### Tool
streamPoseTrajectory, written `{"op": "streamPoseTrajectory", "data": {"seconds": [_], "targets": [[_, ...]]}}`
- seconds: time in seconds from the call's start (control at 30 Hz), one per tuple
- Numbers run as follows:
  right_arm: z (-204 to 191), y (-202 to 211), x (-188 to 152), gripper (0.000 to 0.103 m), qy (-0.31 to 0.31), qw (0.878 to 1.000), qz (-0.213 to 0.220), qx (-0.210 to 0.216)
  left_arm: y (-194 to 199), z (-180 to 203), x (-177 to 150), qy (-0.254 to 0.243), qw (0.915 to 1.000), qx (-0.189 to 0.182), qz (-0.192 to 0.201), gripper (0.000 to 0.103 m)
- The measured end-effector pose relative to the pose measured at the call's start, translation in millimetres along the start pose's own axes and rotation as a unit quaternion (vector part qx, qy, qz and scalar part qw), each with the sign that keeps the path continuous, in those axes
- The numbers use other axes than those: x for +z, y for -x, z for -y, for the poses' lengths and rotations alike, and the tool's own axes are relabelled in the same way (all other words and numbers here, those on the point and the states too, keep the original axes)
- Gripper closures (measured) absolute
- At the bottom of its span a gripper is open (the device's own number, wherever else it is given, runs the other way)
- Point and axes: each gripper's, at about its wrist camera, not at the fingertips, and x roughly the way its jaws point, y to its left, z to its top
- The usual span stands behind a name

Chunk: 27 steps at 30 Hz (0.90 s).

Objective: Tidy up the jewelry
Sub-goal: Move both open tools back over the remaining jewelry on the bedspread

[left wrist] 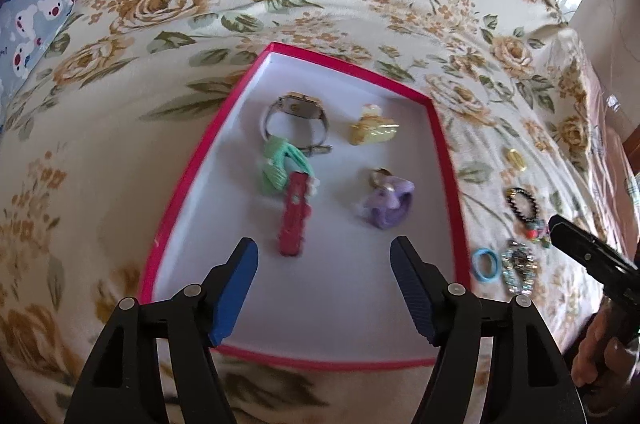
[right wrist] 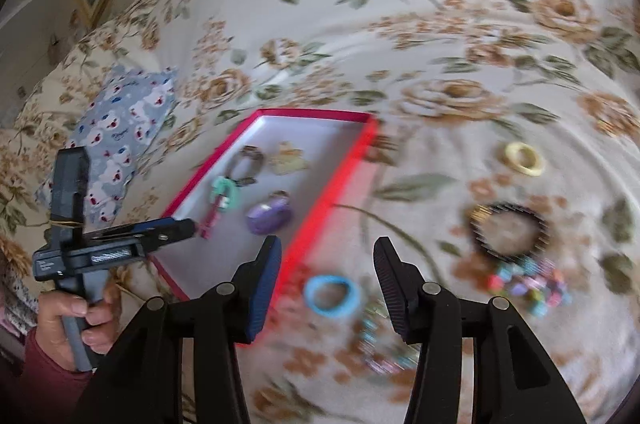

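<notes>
Evidently between pickups; both left tongs (left wrist: 324, 256) and right tongs (right wrist: 328, 260) gape empty, so next the right must clench the blue ring (right wrist: 331, 295) at six o'clock, bound for the red box (right wrist: 352, 159).

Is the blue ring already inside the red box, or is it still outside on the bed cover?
Outside. The blue ring lies on the floral bed cover, just beyond the red box wall.

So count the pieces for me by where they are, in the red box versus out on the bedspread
In the red-rimmed white box: 5 (watch, yellow, green and purple claw clips, red flat clip)
Out on the floral bedspread: 5 (blue and yellow rings, black bracelet, multicoloured bead bracelet, sparkly band)
Total: 10
</notes>
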Motion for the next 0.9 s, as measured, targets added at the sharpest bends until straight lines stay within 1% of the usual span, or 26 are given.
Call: {"op": "streamPoseTrajectory", "data": {"seconds": [0.1, 0.37, 0.53, 0.77, 0.9], "targets": [[17, 14, -9, 0.052, -0.014, 1.0, 0.004, -0.02, 7, 10, -9, 0.0, 0.9998, -0.018, -0.001, 0.034], [58, 44, -38, 0.052, -0.05, 0.997, 0.004, -0.062, 10, 39, -17, -0.031, 0.9985, -0.043, -0.011, 0.033], [79, 56, -48, 0.052, -0.071, 0.994, 0.007, -0.081, 4, 61, -15, -0.053, 0.997, -0.053, -0.019, 0.033], [99, 67, -47, 0.052, -0.088, 0.991, 0.019, -0.098, -9, 90, -11, -0.083, 0.9945, -0.057, -0.028, 0.033], [108, 68, -48, 0.052, -0.093, 0.99, 0.018, -0.102, -19, 105, -12, -0.108, 0.9922, -0.051, -0.037, 0.033]]}}
